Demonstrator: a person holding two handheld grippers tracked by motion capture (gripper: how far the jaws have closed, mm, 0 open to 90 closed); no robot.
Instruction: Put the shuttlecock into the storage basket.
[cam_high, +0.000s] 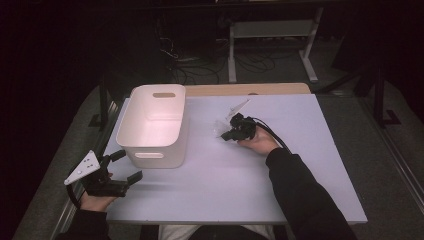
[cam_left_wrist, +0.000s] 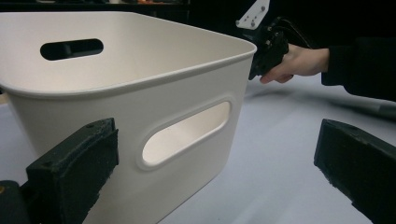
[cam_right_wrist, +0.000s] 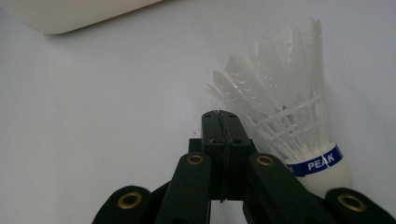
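Trouble starts at the left, where the left gripper (cam_high: 120, 167) hovers off the near-left corner of the pale grey rectangular table (cam_high: 300, 200) with its black jaws spread wide and nothing between them. They point at the white plastic storage bin with oval handle slots (cam_high: 155, 122), which stands just ahead; a careless push forward would likely shove the light bin across the smooth top. Right of the bin lies the white feathered shuttlecock with a blue "PEAK" band round its cork (cam_right_wrist: 299, 135), on its side on the table and apart from the bin. The right gripper (cam_right_wrist: 223, 130) sits just beside it, jaws pressed flat together and, as far as the right gripper view shows, gripping nothing. Sliding those shut jaws sideways could roll the shuttlecock away or bend its thin feathers. If the aim is the bin, that is only a guess.
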